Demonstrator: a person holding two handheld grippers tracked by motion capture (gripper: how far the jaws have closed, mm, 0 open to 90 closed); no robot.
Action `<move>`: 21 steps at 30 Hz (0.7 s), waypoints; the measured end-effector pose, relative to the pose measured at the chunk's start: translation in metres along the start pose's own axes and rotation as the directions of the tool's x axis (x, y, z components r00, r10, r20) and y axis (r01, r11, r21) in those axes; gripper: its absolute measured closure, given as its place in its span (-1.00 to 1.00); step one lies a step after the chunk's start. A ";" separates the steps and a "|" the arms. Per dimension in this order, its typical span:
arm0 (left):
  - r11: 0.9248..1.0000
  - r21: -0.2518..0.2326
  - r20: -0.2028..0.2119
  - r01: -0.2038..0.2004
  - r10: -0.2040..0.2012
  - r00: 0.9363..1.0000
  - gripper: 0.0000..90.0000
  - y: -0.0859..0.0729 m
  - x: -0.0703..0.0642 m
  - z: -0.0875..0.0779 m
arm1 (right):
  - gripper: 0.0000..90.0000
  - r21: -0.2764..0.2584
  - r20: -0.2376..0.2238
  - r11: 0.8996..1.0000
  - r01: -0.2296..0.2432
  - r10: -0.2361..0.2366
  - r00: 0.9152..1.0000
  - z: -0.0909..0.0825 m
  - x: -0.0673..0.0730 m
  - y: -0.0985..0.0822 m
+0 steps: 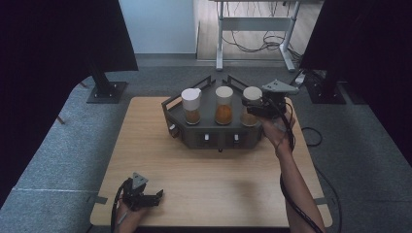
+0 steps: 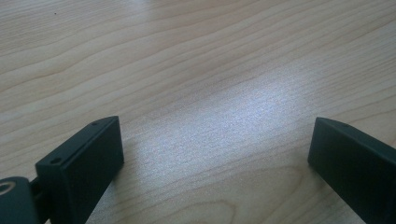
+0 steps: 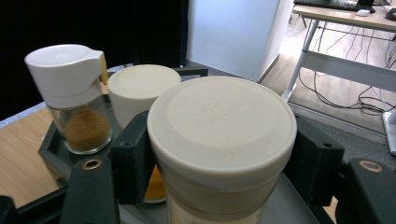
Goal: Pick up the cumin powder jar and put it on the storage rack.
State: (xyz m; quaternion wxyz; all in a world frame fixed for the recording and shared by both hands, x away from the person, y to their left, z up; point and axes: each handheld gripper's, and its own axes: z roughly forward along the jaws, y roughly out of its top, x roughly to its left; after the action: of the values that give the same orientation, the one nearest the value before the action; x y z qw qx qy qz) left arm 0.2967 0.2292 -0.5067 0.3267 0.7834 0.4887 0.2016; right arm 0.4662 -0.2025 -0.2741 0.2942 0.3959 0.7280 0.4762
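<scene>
Three spice jars stand in a dark grey rack [image 1: 194,138] at the table's far side. The left jar [image 1: 191,106] has a white flip lid over brown powder and also appears in the right gripper view [image 3: 70,95]. The middle jar [image 1: 224,105] holds orange powder under a cream cap [image 3: 140,86]. My right gripper [image 1: 252,110] is shut on the right jar [image 1: 251,99], its jaws clamping below the cream cap [image 3: 222,126]. My left gripper [image 1: 156,196] rests open on the bare wood at the near left, nothing between its jaws [image 2: 215,154].
The wooden table [image 1: 209,189] sits on grey carpet. Black stands [image 1: 104,90] flank the far corners, and a white desk frame [image 1: 255,29] with loose cables stands beyond. The rack has small white knobs on its front face.
</scene>
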 end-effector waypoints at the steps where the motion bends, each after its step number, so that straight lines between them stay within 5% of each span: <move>1: 1.000 0.000 0.000 -0.001 0.001 1.000 -0.93 0.000 0.000 0.000 | -0.27 -0.001 0.002 1.000 -0.002 0.002 1.000 0.001 -0.001 0.000; 21: 1.000 0.001 0.002 0.000 0.000 1.000 -0.93 0.000 0.000 0.000 | -0.27 0.011 0.055 1.000 -0.002 0.002 0.999 0.024 -0.012 -0.010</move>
State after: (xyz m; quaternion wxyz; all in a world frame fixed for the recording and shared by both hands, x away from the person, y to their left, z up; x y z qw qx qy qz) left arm 0.2966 0.2293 -0.5067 0.3265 0.7839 0.4885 0.2006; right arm 0.4891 -0.2038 -0.2915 0.3112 0.4111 0.7220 0.4613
